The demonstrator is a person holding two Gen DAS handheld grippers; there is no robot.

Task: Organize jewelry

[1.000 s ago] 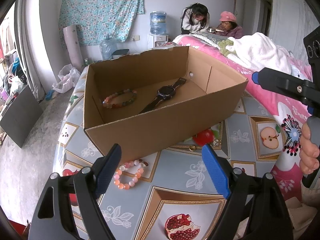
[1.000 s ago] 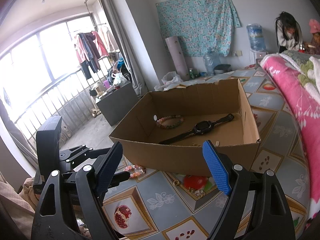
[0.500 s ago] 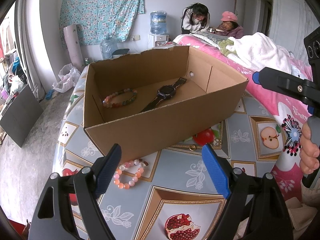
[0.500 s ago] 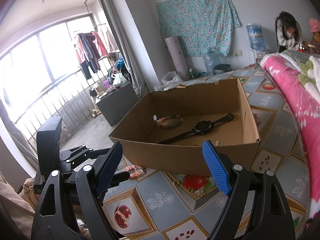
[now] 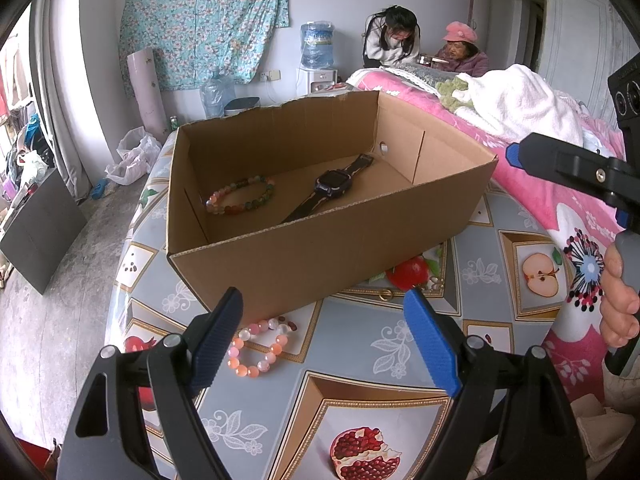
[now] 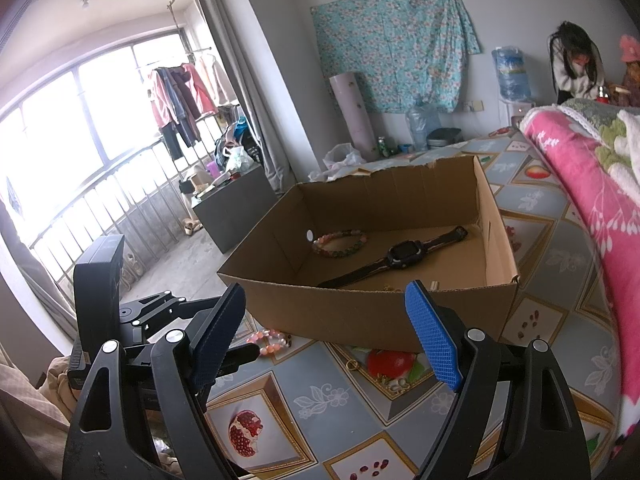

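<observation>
1. Pink bead bracelet (image 5: 261, 347) lies flat on the fruit-print tablecloth (image 5: 360, 360), lower centre-left of my left wrist view, just outside the near wall of the cardboard box (image 5: 320, 256).

2. My left gripper (image 5: 324, 344) hangs above it with jaws spread wide and nothing between the blue pads; the bracelet sits just beside the left pad, apart from it.

3. My right gripper (image 6: 326, 344) is likewise spread and empty, facing the box from the lower centre of its own frame, where the pink bracelet (image 6: 269, 342) shows at lower centre-left, partly behind the left gripper's finger.

4. Inside the box, mid-frame, rest 1 multicoloured bead bracelet (image 5: 240, 201) and 1 black watch (image 5: 330, 192), lying apart on the floor of the box.

5. Handling, as I judge it: the pink bracelet looks light and limp, round glossy beads probably on an elastic cord, so it should sag and swing when lifted and may roll out of a shallow pinch.

6. Best hold, in my view: straddle 1 side of the loop, pads across 2 or 3 beads, closing gently, since hard smooth beads can squirt sideways on the slick cloth.
</observation>
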